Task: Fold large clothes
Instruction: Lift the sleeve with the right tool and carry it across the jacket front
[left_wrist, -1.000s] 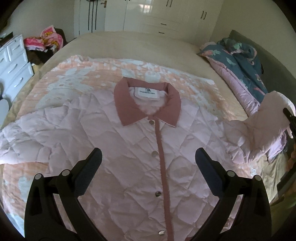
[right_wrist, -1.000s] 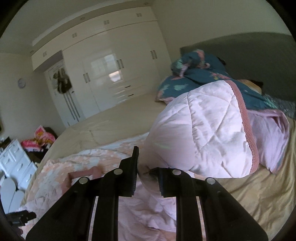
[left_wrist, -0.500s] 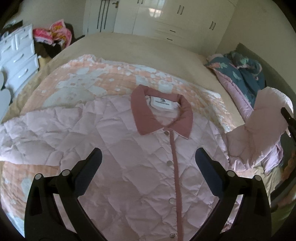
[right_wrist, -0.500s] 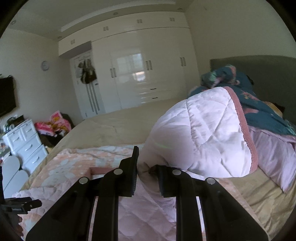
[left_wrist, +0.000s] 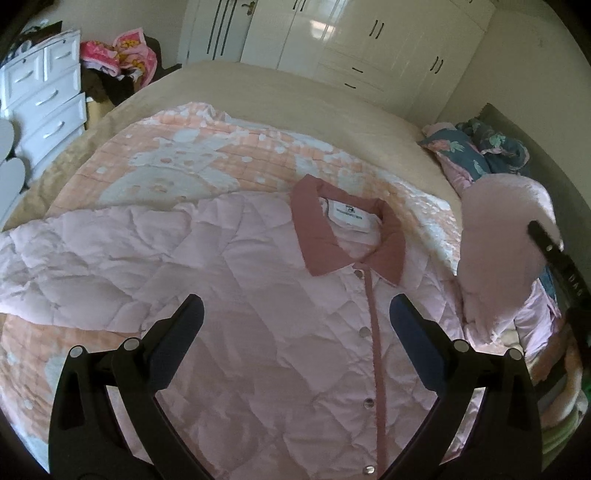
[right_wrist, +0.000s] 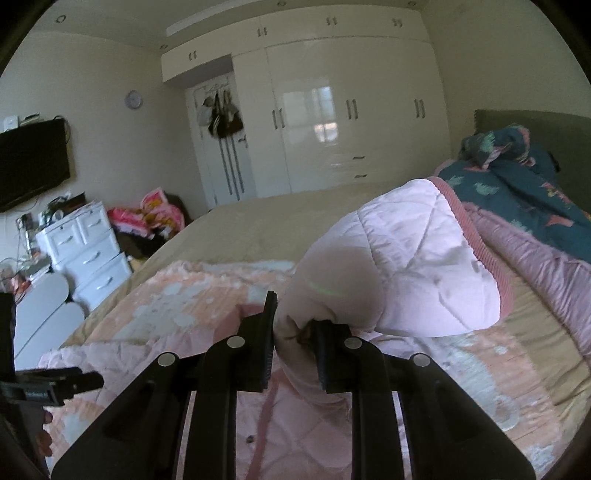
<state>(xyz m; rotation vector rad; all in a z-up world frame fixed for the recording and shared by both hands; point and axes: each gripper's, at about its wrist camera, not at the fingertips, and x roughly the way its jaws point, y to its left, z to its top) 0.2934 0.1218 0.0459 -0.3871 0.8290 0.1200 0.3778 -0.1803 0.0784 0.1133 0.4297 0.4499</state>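
1. Pink quilted jacket (left_wrist: 266, 302) is laid front-up and buttoned on a peach patterned blanket (left_wrist: 192, 162) spread over the bed (left_wrist: 295, 96); dusty-rose collar (left_wrist: 347, 236) is pointed toward the wardrobe (right_wrist: 332, 122).
2. Edges: one sleeve (left_wrist: 66, 266) is stretched flat toward the left edge of the left wrist view. The other sleeve (right_wrist: 417, 266) is lifted clear of the bed, its rose-trimmed cuff (right_wrist: 480, 251) turned up and to the right.
3. Open room: bare tan bedding is seen beyond the collar up to the far side of the bed. On the right, a dark floral quilt (right_wrist: 524, 192) is heaped at the headboard (right_wrist: 569, 147), near the raised sleeve. A white dresser (right_wrist: 85, 251) is stood off the bed's left side.
4. Left claw (left_wrist: 295, 325) is held spread wide above the jacket's chest, nothing between the fingers, pointed down at the button placket (left_wrist: 373, 332).
5. Right claw (right_wrist: 293, 343) is clenched on a bunched fold of the raised sleeve, cloth pinched between both fingers, tilted roughly level over the jacket's right side.
6. The right claw is seen at the right edge of the left wrist view, beside the lifted sleeve.
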